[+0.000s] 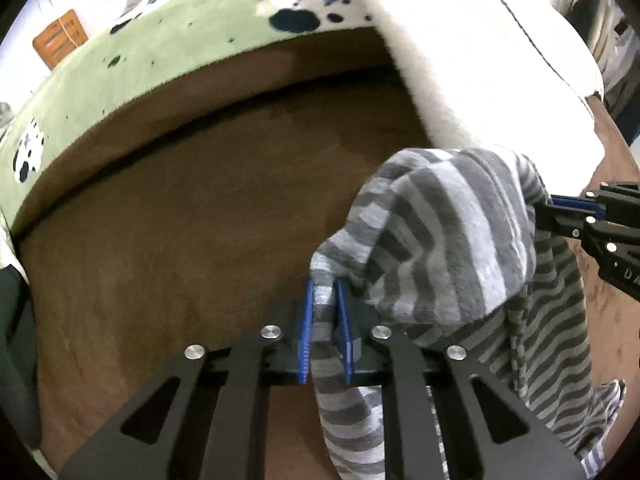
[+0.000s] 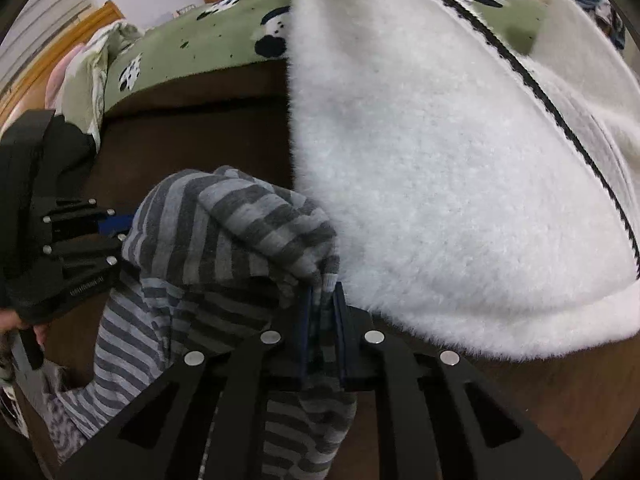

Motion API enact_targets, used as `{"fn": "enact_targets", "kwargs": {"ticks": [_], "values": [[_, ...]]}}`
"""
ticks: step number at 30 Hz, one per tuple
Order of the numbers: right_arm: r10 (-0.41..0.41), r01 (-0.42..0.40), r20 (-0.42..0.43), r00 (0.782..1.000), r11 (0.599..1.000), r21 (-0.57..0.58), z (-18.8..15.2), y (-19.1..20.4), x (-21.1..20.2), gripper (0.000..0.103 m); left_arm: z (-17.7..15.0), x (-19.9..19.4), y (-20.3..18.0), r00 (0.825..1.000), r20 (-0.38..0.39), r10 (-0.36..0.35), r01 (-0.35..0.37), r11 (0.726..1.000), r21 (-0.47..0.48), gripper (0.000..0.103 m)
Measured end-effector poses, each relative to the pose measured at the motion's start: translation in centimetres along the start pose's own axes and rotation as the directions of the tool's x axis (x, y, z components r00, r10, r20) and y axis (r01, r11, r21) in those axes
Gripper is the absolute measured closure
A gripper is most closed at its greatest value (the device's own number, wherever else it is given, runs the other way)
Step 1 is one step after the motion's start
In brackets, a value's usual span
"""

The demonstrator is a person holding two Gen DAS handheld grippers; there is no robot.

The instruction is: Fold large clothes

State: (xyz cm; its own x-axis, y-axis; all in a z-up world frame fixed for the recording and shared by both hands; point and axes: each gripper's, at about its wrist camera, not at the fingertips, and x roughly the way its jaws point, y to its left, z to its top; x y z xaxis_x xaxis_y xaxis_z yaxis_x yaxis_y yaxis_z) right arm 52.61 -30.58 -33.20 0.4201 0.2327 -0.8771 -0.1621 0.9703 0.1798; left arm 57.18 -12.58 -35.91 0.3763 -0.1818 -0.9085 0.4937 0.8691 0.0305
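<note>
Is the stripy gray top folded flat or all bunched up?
Bunched up. The gray striped knit garment hangs in crumpled humps between the left tongs and right tongs, both pinching it.

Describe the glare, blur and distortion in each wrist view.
Left wrist view: the white fluffy garment is blown out near the top, and the brown surface edge bows from fisheye distortion. Right wrist view: exposure is more even, the fleece texture visible; the striped garment looks sharp.

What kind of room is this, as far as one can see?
Probably a bedroom at home. A green blanket with dark paw prints lies beside the brown surface, bedding or a pillow is bunched at its end, and a fluffy white garment lies nearby.
</note>
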Motion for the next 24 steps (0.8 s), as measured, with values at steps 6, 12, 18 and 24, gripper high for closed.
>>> {"fn": "enact_targets", "kwargs": {"ticks": [6,12,18,24], "values": [[0.035,-0.035,0.072,0.997,0.999,-0.002,-0.9,0.1,-3.5,0.093,-1.0,-2.6,1.1,0.996,0.074,-0.040,0.044,0.998,-0.047,0.093],[0.075,-0.069,0.150,0.986,0.997,-0.044,-2.3,1.6,-8.5,0.093,-2.6,-6.5,1.8,0.988,0.149,-0.041,0.047,0.998,-0.039,0.094],[0.120,-0.110,0.223,0.967,0.992,-0.059,-6.0,3.1,-14.4,0.093,-6.7,-12.5,0.7,0.967,0.251,-0.037,0.050,0.998,-0.045,0.094],[0.126,-0.104,0.253,0.959,0.990,-0.099,-10.5,6.5,-19.4,0.093,-12.3,-17.9,-1.8,0.945,0.326,-0.009,0.027,0.998,-0.050,0.094]]}}
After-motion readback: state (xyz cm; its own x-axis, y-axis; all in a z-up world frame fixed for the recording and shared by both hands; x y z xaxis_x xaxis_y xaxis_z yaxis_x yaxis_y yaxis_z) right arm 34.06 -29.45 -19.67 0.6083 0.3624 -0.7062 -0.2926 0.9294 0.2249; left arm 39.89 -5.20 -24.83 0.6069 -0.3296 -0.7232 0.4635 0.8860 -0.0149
